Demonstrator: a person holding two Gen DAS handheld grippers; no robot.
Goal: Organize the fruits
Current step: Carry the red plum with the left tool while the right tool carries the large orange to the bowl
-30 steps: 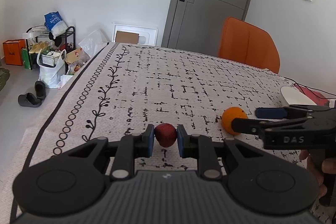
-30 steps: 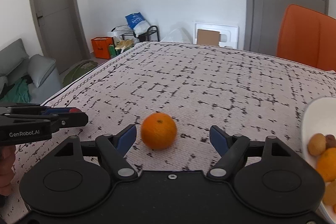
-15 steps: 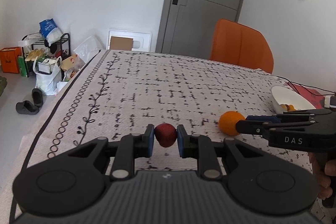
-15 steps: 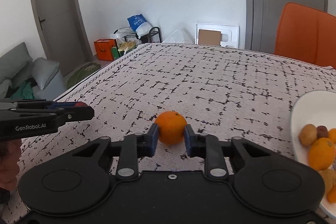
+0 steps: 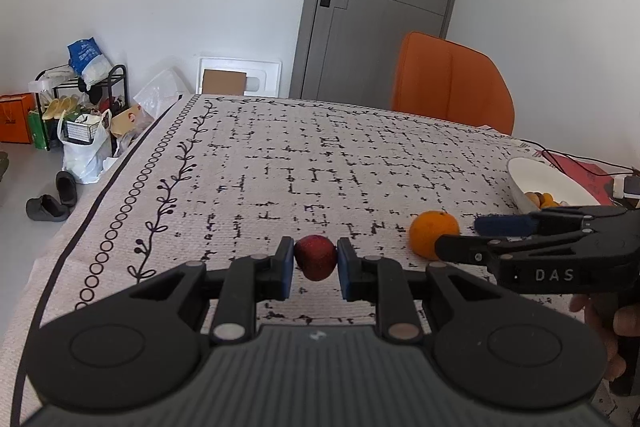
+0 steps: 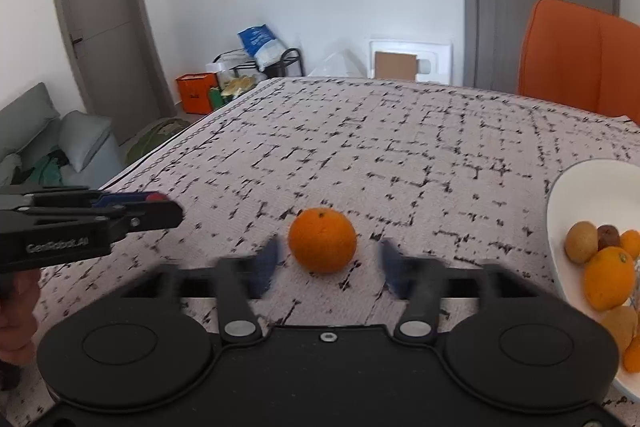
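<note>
Two grippers, two fruits. Left gripper (image 5: 316, 267) is clamped on the small red fruit (image 5: 315, 257), low over the tablecloth (image 5: 320, 155). Right gripper (image 6: 326, 267) has its fingers spread and blurred either side of the orange (image 6: 322, 239), not touching it; the orange sits on the cloth. White bowl (image 6: 560, 195) of fruit lies just right. Suggest: center the orange between the pads, squeeze on its widest part, lift clear before swinging bowlward.

Red fruit (image 5: 315, 257) pinched above cloth; orange (image 6: 322, 240) resting on cloth.
</note>
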